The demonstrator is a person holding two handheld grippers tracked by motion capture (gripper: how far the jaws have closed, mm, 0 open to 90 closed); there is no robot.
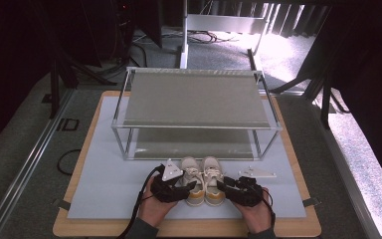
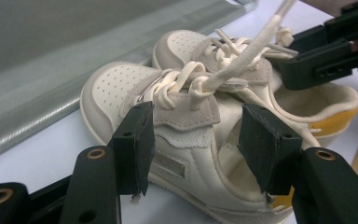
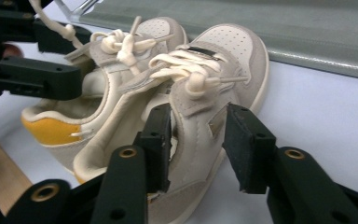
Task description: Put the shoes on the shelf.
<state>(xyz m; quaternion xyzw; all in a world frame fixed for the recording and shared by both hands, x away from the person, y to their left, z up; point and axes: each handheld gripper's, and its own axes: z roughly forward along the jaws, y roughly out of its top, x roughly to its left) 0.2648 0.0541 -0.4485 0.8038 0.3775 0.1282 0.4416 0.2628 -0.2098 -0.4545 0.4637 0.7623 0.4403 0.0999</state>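
Cream leather, soft and a little slouchy, is what I have to hold. The two shoes sit side by side at the near edge of the worktop [image 1: 104, 189], toes toward the shelf [image 1: 194, 99] just beyond them. My left tongs [image 2: 193, 149] straddle the outer wall of the left shoe [image 2: 186, 154]. The pads stand apart and I see a gap on each side, so they are released around it, not pinching. My right tongs [image 3: 198, 144] straddle the outer wall of the right shoe [image 3: 200, 107] the same way. One pad is inside the opening and the other is off the outer side, so nothing is clamped there either.

As I judge it, the step is to take one shoe in each hand and lift the pair toward the shelf. To do that well I should push each inner pad deeper past the collar, clear of the tongue, then squeeze on the firm side wall rather than the laces [image 2: 200, 77], which lie loose and could snag. I should close both hands evenly, test the hold with a small lift, and keep the soles level.
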